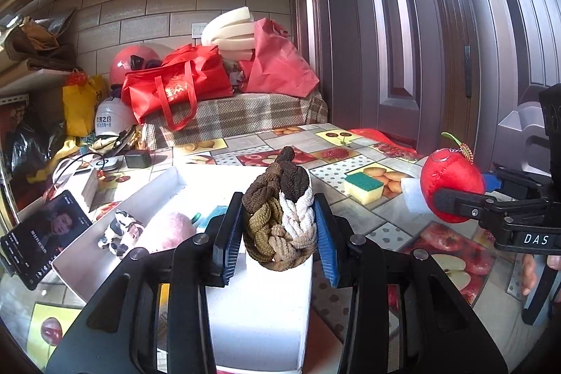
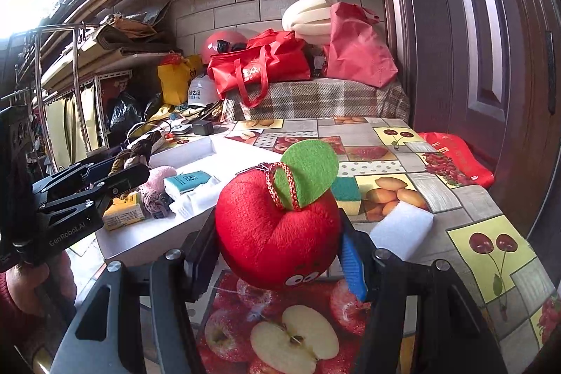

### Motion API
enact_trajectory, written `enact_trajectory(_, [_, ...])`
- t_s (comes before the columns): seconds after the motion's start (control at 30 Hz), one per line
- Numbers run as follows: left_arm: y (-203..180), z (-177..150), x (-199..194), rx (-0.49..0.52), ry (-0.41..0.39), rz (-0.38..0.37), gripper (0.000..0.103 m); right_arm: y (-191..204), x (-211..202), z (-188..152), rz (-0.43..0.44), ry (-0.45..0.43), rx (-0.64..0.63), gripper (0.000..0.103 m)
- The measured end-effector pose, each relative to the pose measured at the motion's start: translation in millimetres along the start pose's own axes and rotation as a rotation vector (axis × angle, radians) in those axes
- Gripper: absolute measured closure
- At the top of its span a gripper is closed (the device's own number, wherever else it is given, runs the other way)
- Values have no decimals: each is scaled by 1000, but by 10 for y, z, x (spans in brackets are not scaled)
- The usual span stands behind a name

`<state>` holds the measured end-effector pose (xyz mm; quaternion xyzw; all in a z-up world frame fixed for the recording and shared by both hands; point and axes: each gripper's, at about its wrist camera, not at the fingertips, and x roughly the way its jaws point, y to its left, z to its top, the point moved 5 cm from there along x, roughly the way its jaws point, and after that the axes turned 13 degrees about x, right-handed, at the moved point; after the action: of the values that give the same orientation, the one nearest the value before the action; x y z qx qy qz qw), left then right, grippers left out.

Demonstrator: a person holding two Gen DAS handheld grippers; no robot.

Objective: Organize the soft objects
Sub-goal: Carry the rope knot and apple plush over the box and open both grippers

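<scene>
My left gripper is shut on a braided scrunchie bundle in brown, tan and white, held above the near end of a white box. My right gripper is shut on a red plush apple with a green felt leaf, held over the fruit-print tablecloth. The apple also shows at the right of the left wrist view, in the other gripper. In the box lie a cow-print soft toy, a pink plush, a tissue pack and a yellow carton.
A yellow-green sponge and a white foam block lie on the table right of the box. A phone leans at the left. Red bags, helmets and foam rolls crowd the back. A dark door stands to the right.
</scene>
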<state>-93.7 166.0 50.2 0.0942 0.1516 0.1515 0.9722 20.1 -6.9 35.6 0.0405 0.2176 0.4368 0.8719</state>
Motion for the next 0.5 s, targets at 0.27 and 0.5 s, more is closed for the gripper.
enact_trajectory(0.27, [495, -157, 38, -61, 44, 95, 65, 248, 189, -52, 41, 43, -22, 42])
enact_trajectory(0.5, [811, -246, 113, -83, 73, 163, 65, 439, 331, -93, 84, 64, -39, 42])
